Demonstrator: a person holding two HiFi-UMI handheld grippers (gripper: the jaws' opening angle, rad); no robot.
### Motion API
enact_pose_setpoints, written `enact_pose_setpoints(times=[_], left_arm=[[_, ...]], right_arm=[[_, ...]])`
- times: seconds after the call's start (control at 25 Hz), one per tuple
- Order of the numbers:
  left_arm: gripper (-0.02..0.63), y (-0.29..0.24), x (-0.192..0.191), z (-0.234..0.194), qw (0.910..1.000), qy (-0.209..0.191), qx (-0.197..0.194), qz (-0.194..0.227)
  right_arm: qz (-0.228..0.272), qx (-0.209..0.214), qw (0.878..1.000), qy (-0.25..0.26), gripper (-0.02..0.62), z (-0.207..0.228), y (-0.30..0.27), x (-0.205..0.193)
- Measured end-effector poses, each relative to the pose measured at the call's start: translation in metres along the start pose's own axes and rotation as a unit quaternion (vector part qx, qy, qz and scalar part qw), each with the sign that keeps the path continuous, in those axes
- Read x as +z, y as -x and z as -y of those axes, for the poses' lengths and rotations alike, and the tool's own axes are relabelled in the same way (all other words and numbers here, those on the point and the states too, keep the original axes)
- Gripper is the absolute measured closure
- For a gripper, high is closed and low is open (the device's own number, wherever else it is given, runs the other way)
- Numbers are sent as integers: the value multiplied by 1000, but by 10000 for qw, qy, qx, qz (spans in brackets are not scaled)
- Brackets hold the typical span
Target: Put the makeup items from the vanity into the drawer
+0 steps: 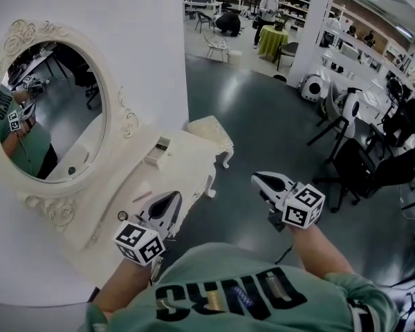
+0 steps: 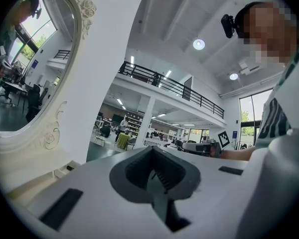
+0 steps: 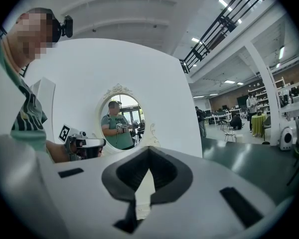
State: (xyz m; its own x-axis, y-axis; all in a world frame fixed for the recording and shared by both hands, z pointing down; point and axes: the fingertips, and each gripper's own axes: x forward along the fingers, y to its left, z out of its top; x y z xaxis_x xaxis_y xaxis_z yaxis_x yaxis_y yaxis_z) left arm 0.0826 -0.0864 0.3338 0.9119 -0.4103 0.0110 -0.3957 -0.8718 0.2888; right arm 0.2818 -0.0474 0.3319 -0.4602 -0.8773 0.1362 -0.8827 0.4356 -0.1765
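Observation:
The white vanity with an oval mirror stands at the left in the head view. On its top lie a small flat case, a thin pink stick and a small round item. My left gripper hovers over the vanity's near edge, just right of the stick, shut and holding nothing. My right gripper hangs over the dark floor to the right of the vanity, also shut and holding nothing. Both point up and away from me. The left gripper view shows closed jaws, as does the right gripper view. No drawer shows.
A white padded stool stands just past the vanity's far end. Dark chairs and desks line the right side. A white pillar and people near a green-draped table are far back.

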Motion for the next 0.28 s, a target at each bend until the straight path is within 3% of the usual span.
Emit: enact_pose_setpoints(times=[0.28], left_arm=[[598, -2, 2, -3, 10000, 19, -6, 46]], right_arm=[[22, 25, 10000, 28, 586, 2, -3, 1]])
